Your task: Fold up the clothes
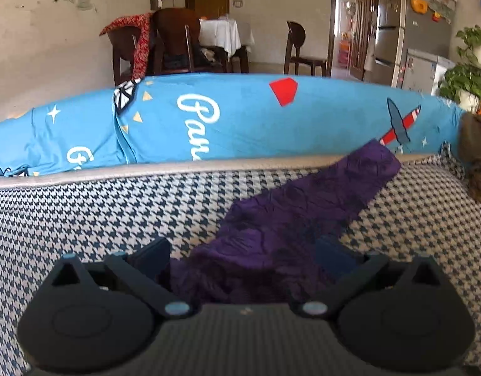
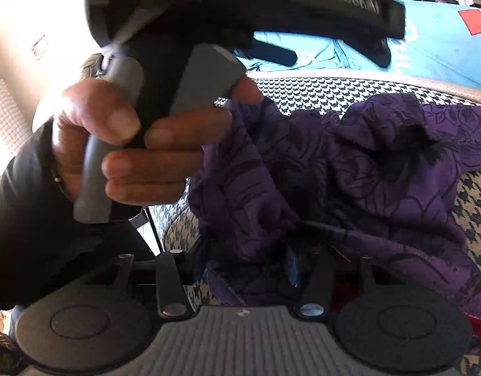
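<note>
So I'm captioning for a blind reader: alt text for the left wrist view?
A purple garment lies between the left gripper fingers on a houndstooth cushion. Behind, a blue printed cover spans the sofa back, with dining chairs beyond.

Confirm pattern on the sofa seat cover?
Navy-and-white houndstooth on the sofa seat cover, clearest in the left wrist view.

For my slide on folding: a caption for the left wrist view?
Purple garment bunched between the left gripper jaws on a houndstooth sofa.
</note>
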`<state>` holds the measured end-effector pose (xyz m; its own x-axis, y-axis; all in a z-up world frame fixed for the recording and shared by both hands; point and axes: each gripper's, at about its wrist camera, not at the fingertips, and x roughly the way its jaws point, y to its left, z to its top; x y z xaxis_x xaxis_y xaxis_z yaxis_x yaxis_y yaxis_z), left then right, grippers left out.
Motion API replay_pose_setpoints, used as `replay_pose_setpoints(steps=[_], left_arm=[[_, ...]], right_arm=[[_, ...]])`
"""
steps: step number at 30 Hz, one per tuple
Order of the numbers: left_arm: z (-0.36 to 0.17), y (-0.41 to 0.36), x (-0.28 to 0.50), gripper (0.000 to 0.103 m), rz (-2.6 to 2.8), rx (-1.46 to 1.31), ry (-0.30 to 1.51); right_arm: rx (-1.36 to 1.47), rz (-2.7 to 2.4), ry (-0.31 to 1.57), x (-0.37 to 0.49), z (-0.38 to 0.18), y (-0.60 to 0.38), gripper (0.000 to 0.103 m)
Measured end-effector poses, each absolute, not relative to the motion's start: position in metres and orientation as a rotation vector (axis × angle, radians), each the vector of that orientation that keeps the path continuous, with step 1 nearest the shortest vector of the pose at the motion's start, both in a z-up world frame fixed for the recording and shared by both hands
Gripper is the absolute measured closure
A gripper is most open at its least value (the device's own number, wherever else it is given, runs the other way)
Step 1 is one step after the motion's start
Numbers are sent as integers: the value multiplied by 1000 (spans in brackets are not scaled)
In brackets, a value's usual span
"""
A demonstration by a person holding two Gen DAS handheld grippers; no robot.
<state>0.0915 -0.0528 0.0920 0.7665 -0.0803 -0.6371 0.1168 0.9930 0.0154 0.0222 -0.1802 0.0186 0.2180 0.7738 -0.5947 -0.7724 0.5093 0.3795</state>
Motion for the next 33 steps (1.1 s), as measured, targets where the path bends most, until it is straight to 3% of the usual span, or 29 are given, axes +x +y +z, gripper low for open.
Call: replay_pose_setpoints(steps=[8,17,24,33], left_arm=[[70,-37,99,0,31,133,758],[61,5,113,0,213,47,804],[93,-23,99,0,48,31,680],[81,-70,101,0,-124,134,682]], right_arm=[[-69,1067,763,19,31,-202,52],[83,787,717,58,51,-255,51],[348,476,824,97,35,-303,51],[373,384,820,116,29,-312,51]])
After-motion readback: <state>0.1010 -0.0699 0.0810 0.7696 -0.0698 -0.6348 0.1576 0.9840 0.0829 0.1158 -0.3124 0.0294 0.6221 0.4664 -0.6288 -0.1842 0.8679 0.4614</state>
